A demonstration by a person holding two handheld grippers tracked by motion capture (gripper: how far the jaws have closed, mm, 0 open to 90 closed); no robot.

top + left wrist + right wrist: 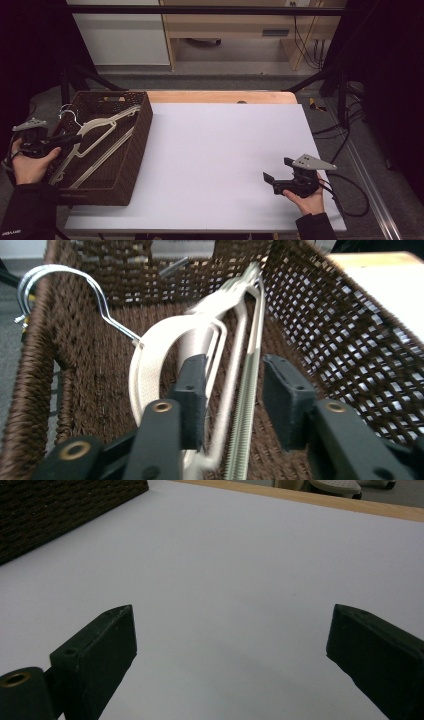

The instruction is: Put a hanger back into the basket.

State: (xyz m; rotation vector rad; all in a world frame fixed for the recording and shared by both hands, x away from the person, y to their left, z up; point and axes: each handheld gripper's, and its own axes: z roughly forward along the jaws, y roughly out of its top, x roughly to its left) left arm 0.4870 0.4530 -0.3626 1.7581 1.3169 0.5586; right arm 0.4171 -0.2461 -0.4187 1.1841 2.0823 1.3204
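A brown wicker basket [144, 122] [340, 340] stands on the left end of the table and holds cream hangers [102, 125] with metal hooks [67, 112]. My left gripper [75, 137] reaches into the basket from its left side, held by a hand. In the left gripper view it [232, 390] is open, its jaws on either side of a hanger's ridged bar [245, 410] without pressing it. The curved cream shoulder [150, 355] and hook [60, 275] lie just left of the jaws. My right gripper [276, 169] [230, 645] is open and holds nothing, low over the white table at the right front.
The white tabletop [225, 145] [250, 555] stretches between basket and right gripper. A wooden strip [220, 96] [325, 500] runs along its far edge. A black cable [350, 195] trails off the table's right side. Cabinets and dark frame posts stand beyond the table.
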